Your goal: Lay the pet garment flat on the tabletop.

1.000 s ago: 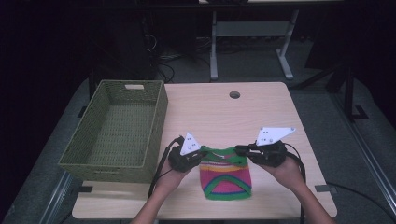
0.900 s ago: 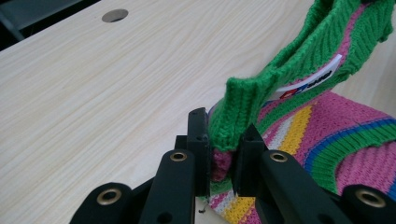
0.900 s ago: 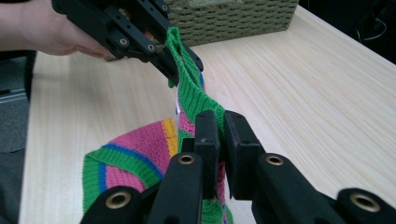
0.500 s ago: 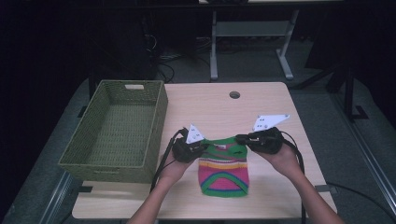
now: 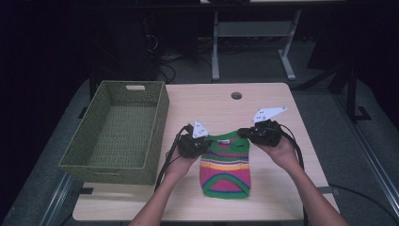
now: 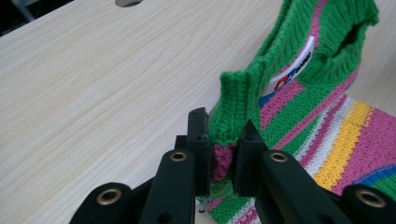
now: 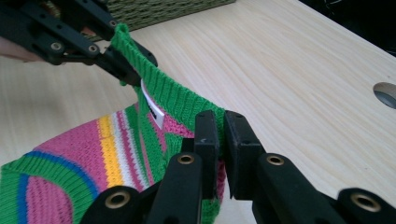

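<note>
Item: small striped knit sweater (image 5: 226, 165), green/pink/yellow, on wooden table (image 5: 263, 99) right of wicker basket (image 5: 117, 129).
Axis: long axis runs collar-far to hem-near; hem flat on tabletop, collar edge lifted.
Left gripper (image 5: 194, 143): jaws clamped on left collar corner.
Right gripper (image 5: 256, 133): jaws clamped on right collar corner, white label (image 7: 152, 106) between the two grips.
Reach: both grippers at far end, equally near; basket closer to left gripper.
Change: a second ago grippers sat nearer person with sweater bunched; now shifted away, sweater drawn out longer.

The high view looks down from afar on the desk (image 5: 273, 113); both gripper views look closely along their jaws, sharing the striped sweater (image 5: 225, 165).
</note>
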A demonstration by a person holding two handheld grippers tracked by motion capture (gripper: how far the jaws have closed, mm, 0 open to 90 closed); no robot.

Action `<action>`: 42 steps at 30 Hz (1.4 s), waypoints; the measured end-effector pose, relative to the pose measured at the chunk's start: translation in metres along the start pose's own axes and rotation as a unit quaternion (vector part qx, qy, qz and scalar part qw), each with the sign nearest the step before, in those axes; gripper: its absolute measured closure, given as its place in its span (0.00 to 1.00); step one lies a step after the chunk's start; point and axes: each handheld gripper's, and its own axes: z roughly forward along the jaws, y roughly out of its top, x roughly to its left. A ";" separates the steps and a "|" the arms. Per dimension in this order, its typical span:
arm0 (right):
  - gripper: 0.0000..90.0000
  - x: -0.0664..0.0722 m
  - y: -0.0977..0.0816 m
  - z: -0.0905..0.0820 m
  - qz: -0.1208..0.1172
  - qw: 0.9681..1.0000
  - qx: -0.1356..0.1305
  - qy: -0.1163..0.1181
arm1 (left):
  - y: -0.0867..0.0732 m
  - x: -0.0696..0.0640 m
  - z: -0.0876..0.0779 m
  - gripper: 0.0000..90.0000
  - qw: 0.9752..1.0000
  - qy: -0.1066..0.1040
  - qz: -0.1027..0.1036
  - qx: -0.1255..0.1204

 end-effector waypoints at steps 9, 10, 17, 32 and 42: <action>0.92 -0.018 0.001 0.011 0.026 1.000 0.004 -0.010 | 0.002 0.003 0.012 0.89 1.000 0.003 -0.013 0.004; 0.93 -0.019 0.001 0.013 0.028 1.000 0.007 -0.011 | 0.002 0.004 0.013 0.89 1.000 0.004 -0.009 0.008; 0.93 -0.030 -0.001 0.023 0.050 0.999 0.005 -0.018 | 0.006 0.007 0.018 0.89 1.000 0.018 -0.023 0.006; 0.66 -0.048 -0.008 0.047 0.084 0.995 0.054 -0.025 | -0.009 0.026 0.029 0.62 0.996 0.025 -0.078 0.044; 0.81 -0.016 -0.040 0.046 0.067 0.993 0.082 0.048 | -0.019 0.001 0.027 0.89 0.997 -0.037 -0.014 0.072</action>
